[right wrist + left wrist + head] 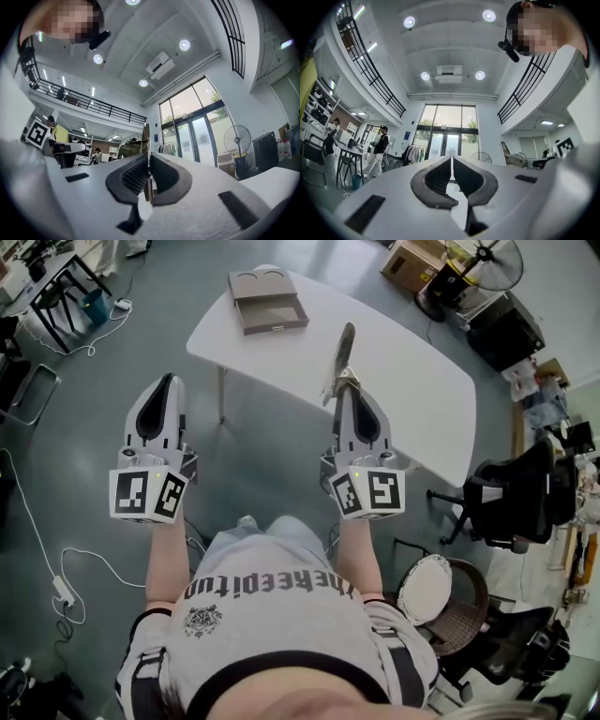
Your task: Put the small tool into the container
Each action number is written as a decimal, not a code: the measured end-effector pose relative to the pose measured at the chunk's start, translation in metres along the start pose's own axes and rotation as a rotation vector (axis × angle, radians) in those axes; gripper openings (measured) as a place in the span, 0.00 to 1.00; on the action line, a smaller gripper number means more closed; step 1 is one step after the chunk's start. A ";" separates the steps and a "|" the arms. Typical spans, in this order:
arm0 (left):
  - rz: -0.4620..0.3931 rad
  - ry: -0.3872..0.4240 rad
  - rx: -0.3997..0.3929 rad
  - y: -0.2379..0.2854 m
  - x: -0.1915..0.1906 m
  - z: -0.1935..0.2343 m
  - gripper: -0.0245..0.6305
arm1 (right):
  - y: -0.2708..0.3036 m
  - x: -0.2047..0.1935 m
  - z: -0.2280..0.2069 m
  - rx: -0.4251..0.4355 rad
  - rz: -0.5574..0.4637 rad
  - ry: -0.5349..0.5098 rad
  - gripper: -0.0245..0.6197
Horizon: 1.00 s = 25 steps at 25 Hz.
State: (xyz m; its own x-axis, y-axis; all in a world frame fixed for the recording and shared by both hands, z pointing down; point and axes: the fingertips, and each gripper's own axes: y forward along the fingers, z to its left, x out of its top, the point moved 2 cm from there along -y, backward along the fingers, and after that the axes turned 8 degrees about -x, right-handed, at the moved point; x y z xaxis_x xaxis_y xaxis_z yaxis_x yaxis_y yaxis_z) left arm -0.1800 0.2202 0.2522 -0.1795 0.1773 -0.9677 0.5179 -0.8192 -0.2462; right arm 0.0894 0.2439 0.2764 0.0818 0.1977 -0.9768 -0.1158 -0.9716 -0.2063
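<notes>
Looking down from the head view, we see both tongs held out in front of the person, side by side and well apart, with the white table (412,390) beyond them. Only this view shows the brown container (269,304): a flat cardboard box lying on the far part of the table.

The left tongs (167,382) are closed with nothing in them. The left gripper view confirms it, the two dark pads meeting along a thin slit. That view looks out across a tall hall with glass doors (449,133) and people standing at the left, none of which the head view shows.

The right tongs (346,390) are clamped on the small tool (341,354). From above we see its broad face: a thin, flat, grey-brown strip with a yellowish patch just where the jaws take it. In the right gripper view it shows edge-on, only a narrow brown line running up between the pads and past their tips.

Its long axis continues the line of the right tongs. The free end points away from the person and leans slightly left in the head view. There it overlaps the table's near part, well short of the container.
</notes>
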 end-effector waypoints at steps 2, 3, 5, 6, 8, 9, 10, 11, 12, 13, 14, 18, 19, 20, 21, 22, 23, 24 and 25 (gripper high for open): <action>-0.004 -0.010 -0.002 0.004 -0.002 0.009 0.06 | 0.007 0.000 0.003 -0.005 -0.002 -0.007 0.05; -0.004 -0.014 -0.005 0.007 -0.003 0.013 0.06 | 0.010 0.000 0.003 -0.009 -0.002 -0.008 0.05; -0.003 -0.019 -0.011 0.012 -0.007 0.018 0.06 | 0.017 -0.002 0.002 -0.018 0.002 -0.007 0.05; -0.001 -0.023 -0.014 0.015 -0.008 0.020 0.06 | 0.020 -0.003 0.001 -0.022 0.006 -0.006 0.05; 0.004 -0.031 -0.012 0.022 -0.012 0.026 0.06 | 0.028 -0.007 0.000 -0.026 0.016 -0.005 0.05; 0.006 -0.034 -0.009 0.025 -0.014 0.030 0.06 | 0.034 -0.010 -0.001 -0.026 0.021 -0.006 0.05; 0.007 -0.035 -0.004 0.028 -0.017 0.033 0.06 | 0.039 -0.013 -0.002 -0.025 0.024 -0.006 0.05; 0.009 -0.035 0.002 0.032 -0.020 0.037 0.06 | 0.045 -0.016 -0.003 -0.023 0.026 -0.006 0.05; 0.009 -0.036 0.009 0.036 -0.022 0.042 0.06 | 0.052 -0.019 -0.004 -0.021 0.027 -0.005 0.05; 0.009 -0.037 0.016 0.040 -0.025 0.047 0.06 | 0.059 -0.022 -0.005 -0.019 0.027 -0.002 0.05; 0.008 -0.038 0.022 0.045 -0.027 0.051 0.06 | 0.066 -0.025 -0.006 -0.016 0.027 0.001 0.05; 0.005 -0.033 0.036 0.071 -0.031 0.068 0.06 | 0.102 -0.031 -0.013 -0.003 0.026 0.005 0.05; 0.004 -0.029 0.040 0.079 -0.031 0.072 0.06 | 0.112 -0.031 -0.015 0.001 0.023 0.006 0.05; 0.001 -0.025 0.045 0.088 -0.031 0.076 0.06 | 0.123 -0.031 -0.018 0.005 0.020 0.008 0.05; -0.002 -0.023 0.051 0.097 -0.031 0.080 0.06 | 0.133 -0.032 -0.022 0.009 0.016 0.010 0.05; -0.006 -0.020 0.055 0.106 -0.031 0.083 0.06 | 0.144 -0.033 -0.026 0.013 0.012 0.012 0.05; -0.010 -0.018 0.059 0.115 -0.031 0.086 0.06 | 0.154 -0.033 -0.030 0.017 0.007 0.014 0.05; -0.013 -0.015 0.061 0.124 -0.031 0.088 0.06 | 0.164 -0.032 -0.034 0.022 0.005 0.014 0.05; -0.016 -0.012 0.064 0.133 -0.031 0.090 0.06 | 0.173 -0.032 -0.037 0.027 0.006 0.014 0.05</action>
State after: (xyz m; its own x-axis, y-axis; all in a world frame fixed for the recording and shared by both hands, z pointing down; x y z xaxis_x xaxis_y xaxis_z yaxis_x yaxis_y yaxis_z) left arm -0.1812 0.0570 0.2545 -0.1972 0.1847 -0.9628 0.4606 -0.8495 -0.2573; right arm 0.1032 0.0645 0.2739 0.0945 0.1902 -0.9772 -0.1429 -0.9688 -0.2024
